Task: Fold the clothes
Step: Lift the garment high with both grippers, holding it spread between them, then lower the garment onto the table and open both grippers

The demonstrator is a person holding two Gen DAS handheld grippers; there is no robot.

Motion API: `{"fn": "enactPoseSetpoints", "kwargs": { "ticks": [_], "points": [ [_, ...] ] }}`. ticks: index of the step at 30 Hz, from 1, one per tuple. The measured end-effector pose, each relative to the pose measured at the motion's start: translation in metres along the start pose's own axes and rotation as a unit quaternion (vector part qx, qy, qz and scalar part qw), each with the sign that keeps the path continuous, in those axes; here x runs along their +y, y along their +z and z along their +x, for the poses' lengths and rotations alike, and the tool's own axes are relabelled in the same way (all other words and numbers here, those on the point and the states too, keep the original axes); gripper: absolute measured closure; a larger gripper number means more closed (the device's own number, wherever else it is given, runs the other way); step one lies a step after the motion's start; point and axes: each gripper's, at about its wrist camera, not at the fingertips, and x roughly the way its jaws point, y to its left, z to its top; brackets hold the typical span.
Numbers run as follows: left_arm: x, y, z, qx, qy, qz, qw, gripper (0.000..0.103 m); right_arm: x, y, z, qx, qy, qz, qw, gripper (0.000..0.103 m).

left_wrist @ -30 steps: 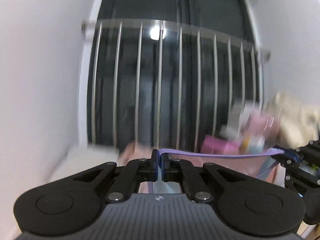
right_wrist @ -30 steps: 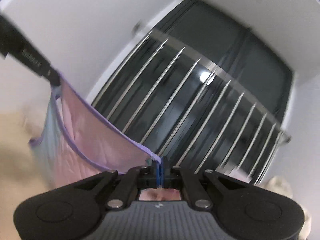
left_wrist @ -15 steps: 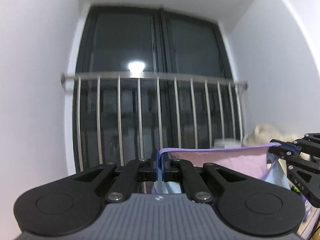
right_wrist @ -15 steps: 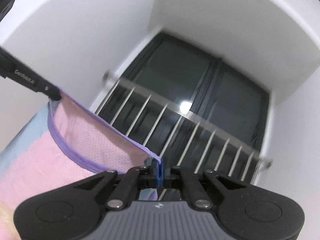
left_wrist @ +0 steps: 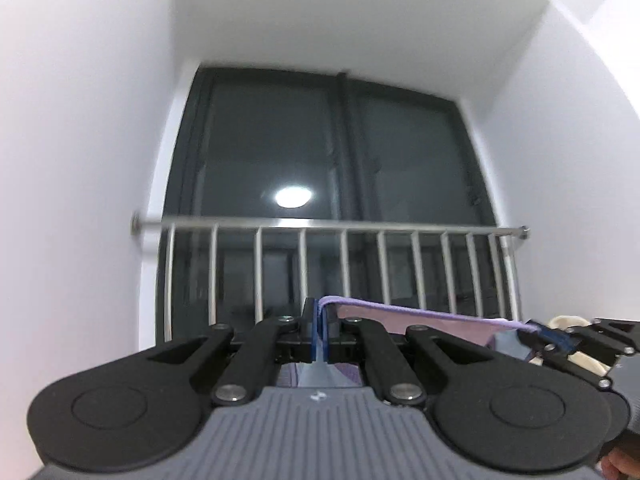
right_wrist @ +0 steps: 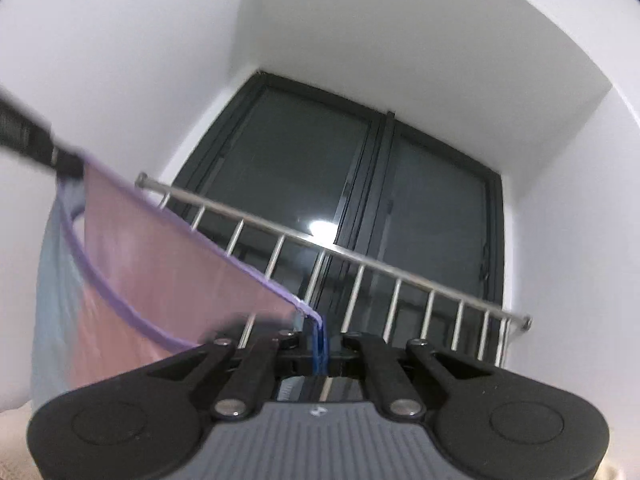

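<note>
A pink and light-blue garment (right_wrist: 168, 276) with a purple trimmed edge hangs stretched between both grippers, held high in the air. My left gripper (left_wrist: 320, 322) is shut on one corner of its purple edge. My right gripper (right_wrist: 320, 334) is shut on the other corner. In the left wrist view the garment (left_wrist: 432, 322) runs right to the right gripper (left_wrist: 538, 330) at the frame's edge. In the right wrist view the left gripper (right_wrist: 76, 166) pinches the cloth at the upper left. Most of the garment hangs below, out of sight.
Ahead stands a dark window (left_wrist: 332, 160) with a metal railing of vertical bars (left_wrist: 340, 226) across it, white walls on both sides. A ceiling lamp is mirrored in the glass. A cream-coloured cloth heap (left_wrist: 568, 324) shows behind the right gripper.
Both grippers have risen and tilted upward with the garment still pinched between them. The railing has dropped lower in both views, and the items on the surface below have slid out of sight.
</note>
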Motion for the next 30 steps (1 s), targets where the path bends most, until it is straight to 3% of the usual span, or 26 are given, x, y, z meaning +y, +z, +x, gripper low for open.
{"fn": "enactPoseSetpoints", "kwargs": {
  "ticks": [3, 6, 8, 10, 12, 14, 15, 17, 18, 19, 22, 25, 27, 30],
  "points": [
    [-0.014, -0.044, -0.015, 0.075, -0.007, 0.013, 0.9971, 0.101, 0.003, -0.026, -0.026, 0.027, 0.030, -0.024, 0.999, 0.101],
    [-0.025, -0.135, -0.015, 0.207, -0.011, -0.004, 0.9783, 0.101, 0.024, -0.088, -0.031, 0.106, 0.083, -0.056, 0.989, 0.101],
    [-0.031, -0.210, -0.020, 0.290, -0.009, -0.029, 0.9565, 0.101, 0.045, -0.150, -0.031, 0.189, 0.129, -0.066, 0.971, 0.101],
    [-0.040, -0.287, -0.031, 0.368, -0.013, -0.057, 0.9281, 0.101, 0.061, -0.212, -0.038, 0.263, 0.165, -0.071, 0.948, 0.102],
    [-0.050, -0.345, -0.055, 0.428, -0.039, -0.081, 0.8992, 0.096, 0.074, -0.270, -0.054, 0.332, 0.193, -0.082, 0.919, 0.100],
    [-0.046, -0.373, -0.086, 0.466, -0.084, -0.121, 0.8722, 0.075, 0.077, -0.310, -0.089, 0.380, 0.225, -0.091, 0.893, 0.094],
    [-0.038, -0.373, -0.095, 0.466, -0.087, -0.139, 0.8693, 0.068, 0.073, -0.318, -0.113, 0.388, 0.234, -0.093, 0.886, 0.089],
    [-0.018, -0.364, -0.107, 0.455, -0.082, -0.173, 0.8695, 0.050, 0.063, -0.312, -0.144, 0.383, 0.243, -0.102, 0.885, 0.065],
    [-0.009, -0.359, -0.113, 0.450, -0.079, -0.190, 0.8692, 0.047, 0.059, -0.305, -0.156, 0.375, 0.246, -0.107, 0.887, 0.050],
    [0.001, -0.355, -0.119, 0.444, -0.076, -0.207, 0.8685, 0.045, 0.060, -0.294, -0.159, 0.361, 0.253, -0.110, 0.891, 0.047],
    [0.025, -0.355, -0.085, 0.428, -0.007, -0.205, 0.8802, 0.045, 0.073, -0.268, -0.153, 0.323, 0.301, -0.077, 0.894, 0.047],
    [0.044, -0.366, -0.047, 0.427, 0.070, -0.214, 0.8754, 0.045, 0.101, -0.269, -0.125, 0.313, 0.332, -0.001, 0.890, 0.048],
    [0.054, -0.374, -0.037, 0.429, 0.085, -0.231, 0.8691, 0.045, 0.125, -0.284, -0.101, 0.332, 0.349, 0.049, 0.875, 0.050],
    [0.060, -0.376, -0.037, 0.423, 0.084, -0.242, 0.8691, 0.045, 0.150, -0.298, -0.079, 0.359, 0.368, 0.088, 0.853, 0.062]
  ]
}}
